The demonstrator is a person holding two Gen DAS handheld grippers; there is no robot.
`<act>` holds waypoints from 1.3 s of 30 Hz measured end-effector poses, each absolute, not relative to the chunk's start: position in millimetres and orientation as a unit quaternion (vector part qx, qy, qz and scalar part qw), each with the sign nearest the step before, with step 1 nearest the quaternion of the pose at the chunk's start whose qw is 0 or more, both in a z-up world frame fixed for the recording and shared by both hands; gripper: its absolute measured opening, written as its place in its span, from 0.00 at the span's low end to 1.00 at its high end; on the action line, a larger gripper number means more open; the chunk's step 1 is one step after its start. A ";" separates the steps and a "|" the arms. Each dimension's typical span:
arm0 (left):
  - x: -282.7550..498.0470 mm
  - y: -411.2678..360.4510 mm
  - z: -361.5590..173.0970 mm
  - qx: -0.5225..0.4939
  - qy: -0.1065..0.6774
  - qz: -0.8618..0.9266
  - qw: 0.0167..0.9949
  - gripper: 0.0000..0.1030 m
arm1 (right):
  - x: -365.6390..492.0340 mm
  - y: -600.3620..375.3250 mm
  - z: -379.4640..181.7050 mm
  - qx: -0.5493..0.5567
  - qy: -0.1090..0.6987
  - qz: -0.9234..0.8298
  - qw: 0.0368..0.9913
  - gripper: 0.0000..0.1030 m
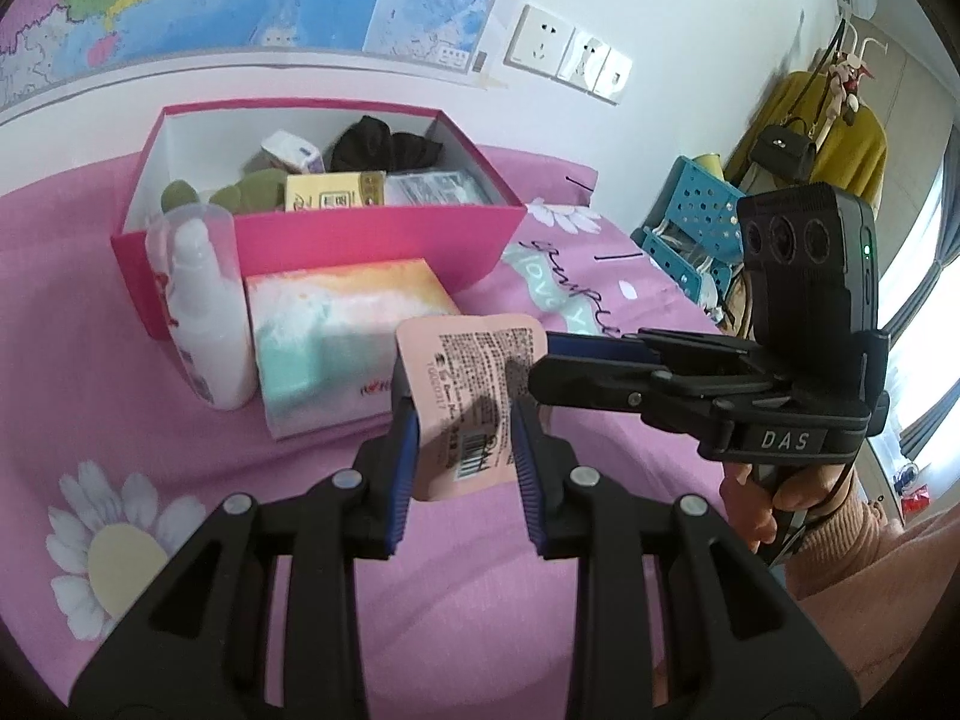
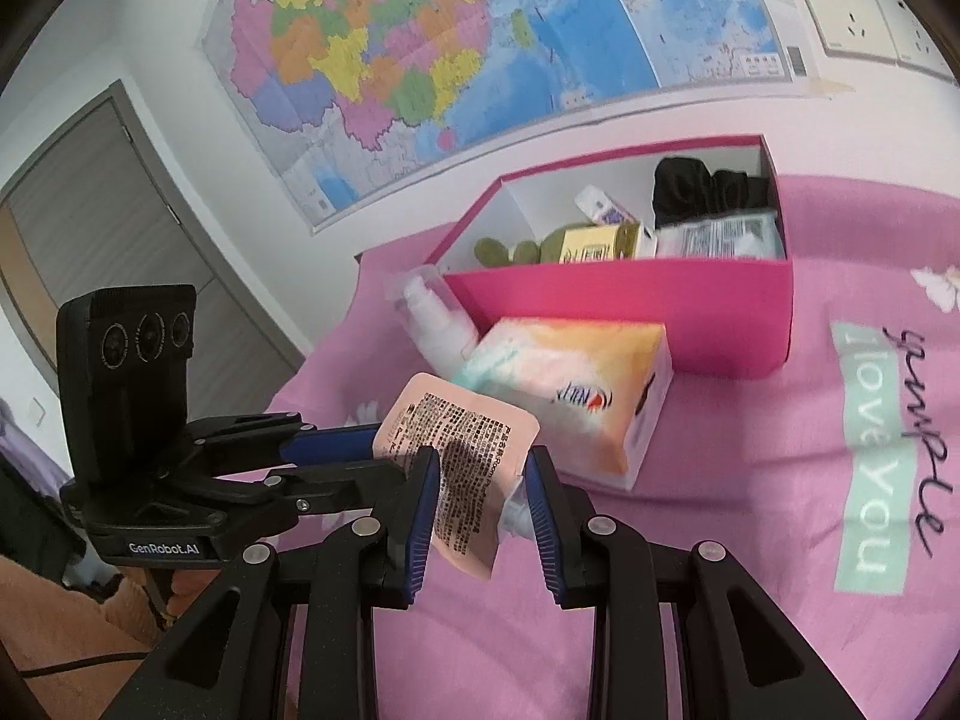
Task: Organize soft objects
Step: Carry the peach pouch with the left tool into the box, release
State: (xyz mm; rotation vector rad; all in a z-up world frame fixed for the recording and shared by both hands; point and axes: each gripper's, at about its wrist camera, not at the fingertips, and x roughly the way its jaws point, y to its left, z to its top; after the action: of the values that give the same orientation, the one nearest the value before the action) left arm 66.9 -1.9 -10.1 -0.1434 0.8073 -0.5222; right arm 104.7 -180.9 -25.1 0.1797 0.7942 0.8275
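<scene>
1. Bedding first: we work over a pink bedspread (image 1: pixel 120 312) with daisy prints, and it lies bare and open in front of both tools.
2. We see a pink box (image 1: pixel 372 240) standing open toward the wall, its near wall upright; inside lie a black cloth bundle (image 1: pixel 384 144), green soft pieces (image 1: pixel 252 192), a yellow packet (image 1: pixel 333 192) and a clear wrapped pack (image 1: pixel 438 187).
3. We find a tissue pack (image 1: pixel 342 336) touching the box's near wall, with a white pump bottle (image 1: pixel 204 324) just beside it at the box's left corner.
4. We hold a pink sachet (image 1: pixel 474 384) clear of the bedspread, near the tissue pack's front edge, printed side facing us.
5. Our left gripper (image 1: pixel 462 456) is clamped on the sachet's lower edge by the barcode.
6. Our right gripper (image 2: pixel 483 489) comes in from the right side; in its own view the sachet's corner sits between the blue pads, pressed by the left pad (image 2: pixel 420 516), so we read it as clenched on the sachet too.
</scene>
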 end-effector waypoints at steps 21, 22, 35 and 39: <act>100.2 -2.3 10.2 -0.069 0.371 -0.250 0.892 0.31 | 137.6 -180.4 -0.3 0.083 0.339 0.387 0.853 0.29; 100.9 -1.8 10.5 -0.069 0.370 -0.249 0.892 0.31 | 139.7 -180.0 0.3 0.083 0.337 0.386 0.855 0.29; 120.6 -1.1 19.1 -0.063 0.363 -0.243 0.897 0.31 | 163.1 -176.7 9.0 0.081 0.326 0.379 0.862 0.29; 125.1 -1.9 20.7 -0.062 0.361 -0.242 0.898 0.31 | 166.1 -176.2 11.8 0.079 0.321 0.379 0.864 0.29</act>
State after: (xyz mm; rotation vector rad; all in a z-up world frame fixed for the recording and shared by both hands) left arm 125.1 -1.9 20.7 -0.1283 0.7475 -0.5018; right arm 166.1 -176.2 11.8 0.1654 0.6734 0.7939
